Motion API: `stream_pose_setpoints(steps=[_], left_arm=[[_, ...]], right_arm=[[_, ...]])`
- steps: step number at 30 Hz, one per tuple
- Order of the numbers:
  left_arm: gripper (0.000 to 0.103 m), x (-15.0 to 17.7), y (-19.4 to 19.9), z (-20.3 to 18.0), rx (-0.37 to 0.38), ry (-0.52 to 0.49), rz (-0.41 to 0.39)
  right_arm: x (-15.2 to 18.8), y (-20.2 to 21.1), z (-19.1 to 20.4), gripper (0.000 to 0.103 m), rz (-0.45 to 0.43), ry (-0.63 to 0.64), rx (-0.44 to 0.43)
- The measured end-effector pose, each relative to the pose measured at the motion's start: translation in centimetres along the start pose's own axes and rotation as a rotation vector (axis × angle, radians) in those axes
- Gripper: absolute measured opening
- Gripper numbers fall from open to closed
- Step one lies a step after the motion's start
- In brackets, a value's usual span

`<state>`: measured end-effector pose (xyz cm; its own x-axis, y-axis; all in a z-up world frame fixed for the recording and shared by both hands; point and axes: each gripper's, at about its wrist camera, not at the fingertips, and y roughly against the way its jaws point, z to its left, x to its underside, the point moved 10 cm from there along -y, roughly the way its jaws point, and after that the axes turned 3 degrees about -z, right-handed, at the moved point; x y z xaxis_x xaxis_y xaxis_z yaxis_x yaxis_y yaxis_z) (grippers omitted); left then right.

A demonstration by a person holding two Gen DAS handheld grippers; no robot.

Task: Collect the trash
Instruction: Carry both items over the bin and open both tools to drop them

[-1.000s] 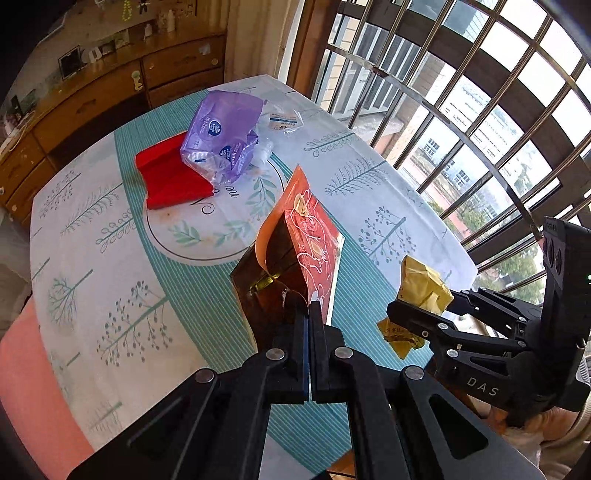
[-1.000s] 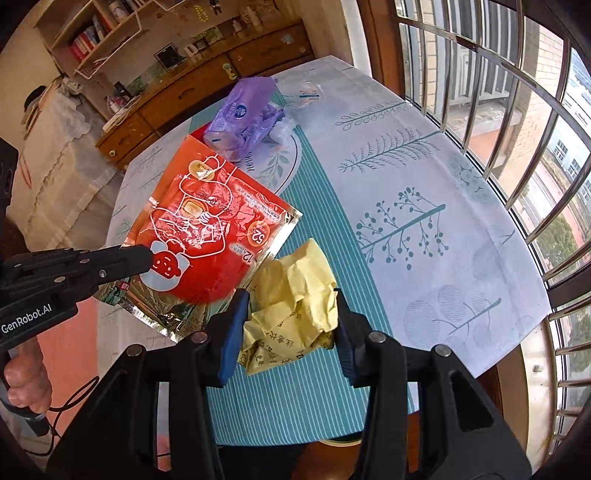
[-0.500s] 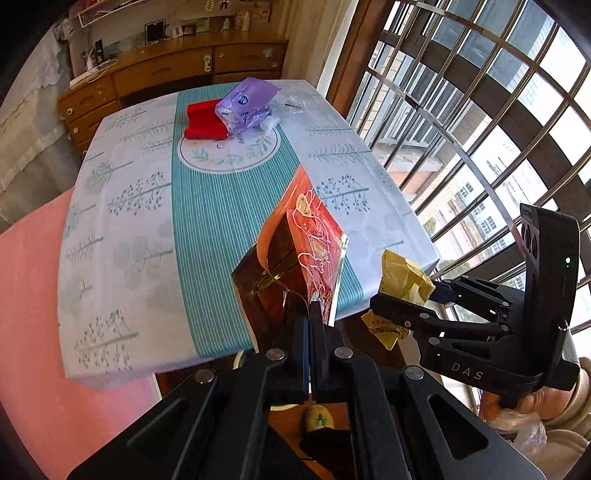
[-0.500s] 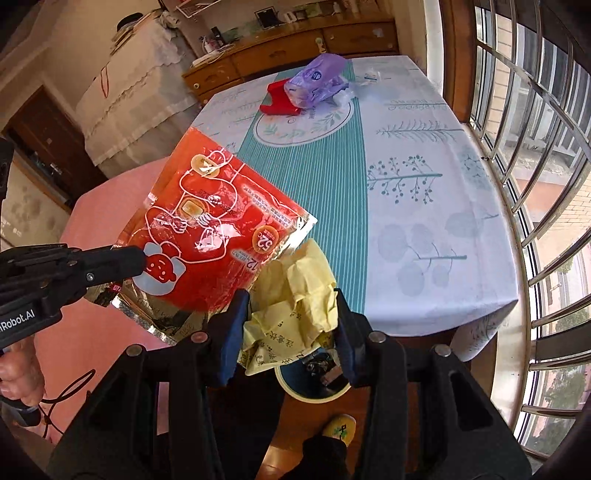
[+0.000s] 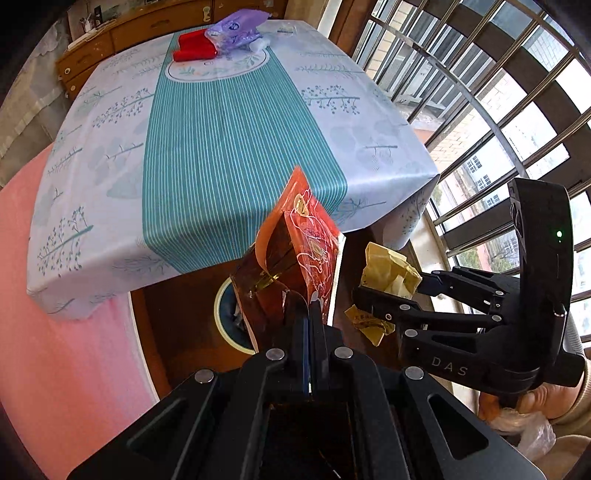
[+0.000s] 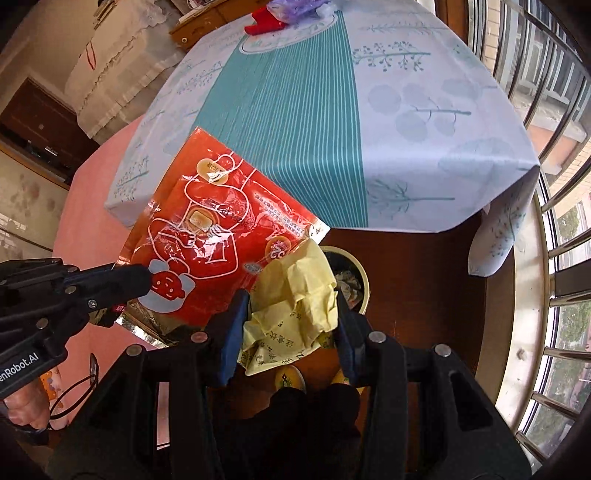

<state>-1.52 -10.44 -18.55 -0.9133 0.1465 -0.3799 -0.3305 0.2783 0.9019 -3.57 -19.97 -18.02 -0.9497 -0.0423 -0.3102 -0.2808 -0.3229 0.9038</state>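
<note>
left wrist view
- left gripper (image 5: 306,306): jaws fully closed, pinching the near edge of the red snack bag (image 5: 295,258); bag stands up edge-on from the tips, dark foil inner side facing left
- right gripper (image 5: 384,295): in from the right, fingers clamped on the crumpled yellow wrapper (image 5: 388,269); wrapper sticks out above and below the fingers
- trash bin (image 5: 225,317): round, pale rim, on the dark wood floor, mostly hidden behind the red bag; contents not readable here
- table (image 5: 236,122): white leaf-print cloth with teal striped centre band, near edge just beyond both grippers
- far end of table: red packet (image 5: 192,48) with a purple plastic bag (image 5: 236,29) touching it on the right
- right side: barred window (image 5: 480,92)
- left side: pink cover (image 5: 55,332)

right wrist view
- right gripper (image 6: 288,325): jaws about half open, blue pads pressing both sides of the yellow wrapper (image 6: 291,302); held
- left gripper (image 6: 144,280): in from the left, tips closed on the lower left corner of the red snack bag (image 6: 218,247); bag's printed face is toward the camera, its right edge touching the yellow wrapper
- trash bin (image 6: 364,284): just beyond and right of the yellow wrapper, partly covered by it; crumpled scraps visible inside
- table (image 6: 406,129): beyond the bin, cloth corner hanging down on the right
- far end: red packet (image 6: 266,22), purple plastic bag (image 6: 299,7), touching
- near bottom: person's yellow slippers (image 6: 290,376) on the floor below the wrapper
</note>
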Motion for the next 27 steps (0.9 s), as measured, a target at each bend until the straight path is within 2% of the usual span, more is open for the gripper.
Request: stream_pose_setpoints(steps=[5,11,20,24,27], left_arm=[[0.0,2.7,-5.9,1.2,-0.012,-0.007,0.014],[0.0,6.6,-15.1,3.5,-0.015,0.005,0.048],[0.0,11.0,-28.9,7.7,-0.018,0.046,0.081],[0.0,12.2,-33.5,9.3,-0.026,0.06,0.089],[0.0,13.2,-36.4,10.3,-0.032,0.083,0.094]], right_arm=[[2.7,-5.4,-1.7,0.04,0.03,-0.02,0.048],[5.8,-14.7,-5.3,0.04,0.063,-0.059,0.103],[9.9,-26.7,-10.1,0.041,0.071,-0.111,0.112],[11.2,-31.1,-11.7,0.041,0.066,-0.135,0.104],[10.7,-35.0,-11.9,0.043,0.071,-0.147,0.091]])
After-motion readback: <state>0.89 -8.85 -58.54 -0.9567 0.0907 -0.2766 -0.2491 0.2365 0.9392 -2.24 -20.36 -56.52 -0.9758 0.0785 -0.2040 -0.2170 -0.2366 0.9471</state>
